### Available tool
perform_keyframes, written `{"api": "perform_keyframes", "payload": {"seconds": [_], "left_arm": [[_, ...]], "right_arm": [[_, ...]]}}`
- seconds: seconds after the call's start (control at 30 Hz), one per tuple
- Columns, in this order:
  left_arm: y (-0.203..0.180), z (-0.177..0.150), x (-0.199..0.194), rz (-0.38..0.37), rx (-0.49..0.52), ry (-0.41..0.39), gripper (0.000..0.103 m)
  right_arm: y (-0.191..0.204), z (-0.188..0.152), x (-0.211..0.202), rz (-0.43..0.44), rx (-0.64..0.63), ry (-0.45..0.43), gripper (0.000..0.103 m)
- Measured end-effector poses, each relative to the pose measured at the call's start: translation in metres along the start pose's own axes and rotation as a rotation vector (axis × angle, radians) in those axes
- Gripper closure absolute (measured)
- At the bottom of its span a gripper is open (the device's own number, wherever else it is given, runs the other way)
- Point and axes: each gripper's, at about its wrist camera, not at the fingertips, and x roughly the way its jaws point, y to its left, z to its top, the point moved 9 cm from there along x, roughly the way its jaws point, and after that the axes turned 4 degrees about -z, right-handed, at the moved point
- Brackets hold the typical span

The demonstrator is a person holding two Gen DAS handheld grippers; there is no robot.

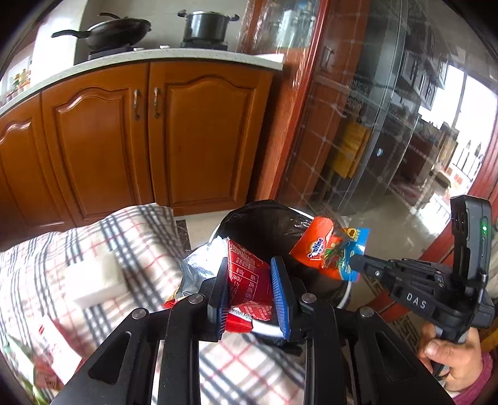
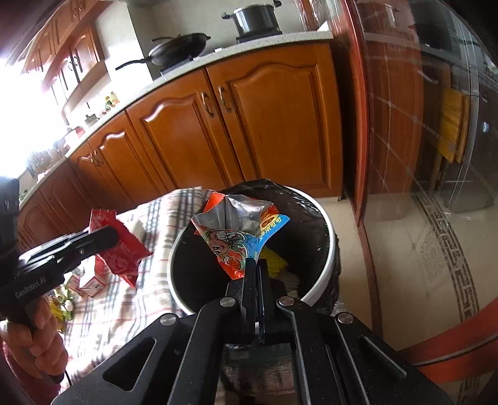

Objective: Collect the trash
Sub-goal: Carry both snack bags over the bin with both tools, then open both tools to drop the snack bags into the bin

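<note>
— Pinching what, left gripper [image 1: 249,289]?
— Clamped on red snack wrapper [image 1: 246,280], blue pads [image 1: 281,299] on both sides, silver inside showing; held at near rim of trash bin [image 1: 323,299], partly above checked tablecloth [image 1: 130,236]

— And right gripper [image 2: 256,264]?
— Pressed together on corner of orange-and-blue Ovaltine wrapper [image 2: 239,230], torn mouth gaping upward; hanging above black-lined bin [image 2: 314,280], yellow scrap [image 2: 274,260] down inside

— Anything left on cloth?
— White block [image 1: 96,277] near left, more packets [image 2: 93,283] lying farther back; wooden cabinets [image 1: 124,137] behind, wok [image 1: 115,31] and pot [image 1: 207,25] on stove
</note>
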Motion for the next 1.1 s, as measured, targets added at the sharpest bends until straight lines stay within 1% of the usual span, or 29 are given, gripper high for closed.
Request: {"api": "perform_keyframes", "payload": {"seconds": [0.17,0.33,0.47,0.53,0.57,0.6,0.67,0.7,0.77,0.8,0.87,0.93,1.0,1.03,1.1], "left_arm": [[-0.010,0.013,0.029,0.021,0.029,0.037,0.079],[-0.014,0.013,0.049,0.033,0.042,0.074,0.078],[-0.016,0.013,0.061,0.031,0.032,0.101,0.075],[-0.016,0.014,0.063,0.038,0.029,0.106,0.070],[-0.016,0.014,0.065,0.044,0.026,0.111,0.062],[-0.016,0.015,0.065,0.049,0.022,0.108,0.056],[-0.018,0.015,0.064,0.055,0.020,0.099,0.055],[-0.018,0.015,0.060,0.053,0.018,0.093,0.054],[-0.014,0.012,0.051,0.056,0.008,0.075,0.050],[-0.013,0.010,0.047,0.058,0.003,0.066,0.048],[-0.009,0.006,0.036,0.057,-0.016,0.046,0.047],[-0.002,-0.001,0.022,0.066,-0.041,0.021,0.044],[0.003,-0.010,0.009,0.073,-0.061,-0.001,0.040],[0.005,-0.016,0.003,0.075,-0.073,-0.010,0.039],[0.014,-0.029,-0.012,0.085,-0.103,-0.026,0.039]], "right_arm": [[-0.007,0.002,0.013,-0.017,-0.015,0.029,0.103],[-0.010,0.002,0.025,-0.025,-0.024,0.054,0.103],[-0.014,0.003,0.030,-0.024,-0.020,0.064,0.102],[-0.015,0.002,0.033,-0.027,-0.019,0.068,0.102],[-0.015,0.002,0.033,-0.022,-0.016,0.069,0.102],[-0.015,0.003,0.034,-0.015,-0.012,0.071,0.097],[-0.018,0.003,0.036,-0.006,0.007,0.072,0.093],[-0.019,0.004,0.037,0.003,0.017,0.073,0.085],[-0.021,0.004,0.034,0.012,0.033,0.065,0.075],[-0.021,0.004,0.032,0.017,0.040,0.056,0.073],[-0.021,0.004,0.026,0.031,0.056,0.040,0.073],[-0.019,0.002,0.021,0.043,0.070,0.026,0.070],[-0.014,0.001,0.015,0.065,0.081,0.008,0.059],[-0.010,0.000,0.011,0.079,0.088,-0.001,0.054],[-0.002,-0.003,0.005,0.103,0.100,-0.015,0.032]]}}
